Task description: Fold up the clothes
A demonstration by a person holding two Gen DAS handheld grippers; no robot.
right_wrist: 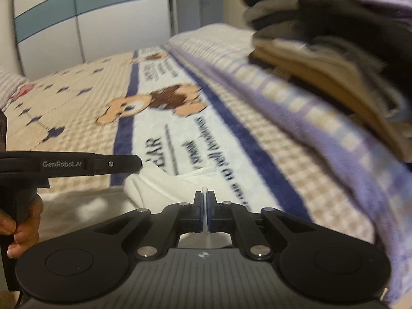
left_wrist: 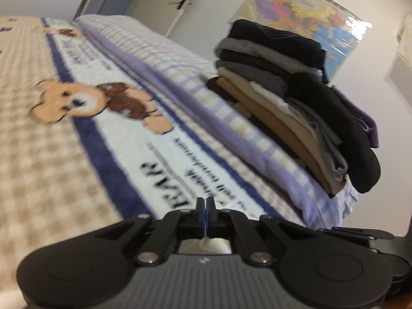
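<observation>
Already a stack of folded clothes (left_wrist: 283,87) sits on the bed (left_wrist: 51,134). Both grippers, left (left_wrist: 205,200) and right (right_wrist: 205,195), have jaws pinched on a white garment (right_wrist: 159,182) low over the bed, so that piece looks mid-fold.

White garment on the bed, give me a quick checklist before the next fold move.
1. Right claw shut on the white garment: ok, fabric shows between its fingers.
2. Left claw shut on the same garment: ok, a thin white edge is pinched.
3. Garment lying flat: not ok, it is bunched.
4. Stack of folded clothes clear of the claws: ok.
5. Blanket caught in either grip: cannot tell.
</observation>
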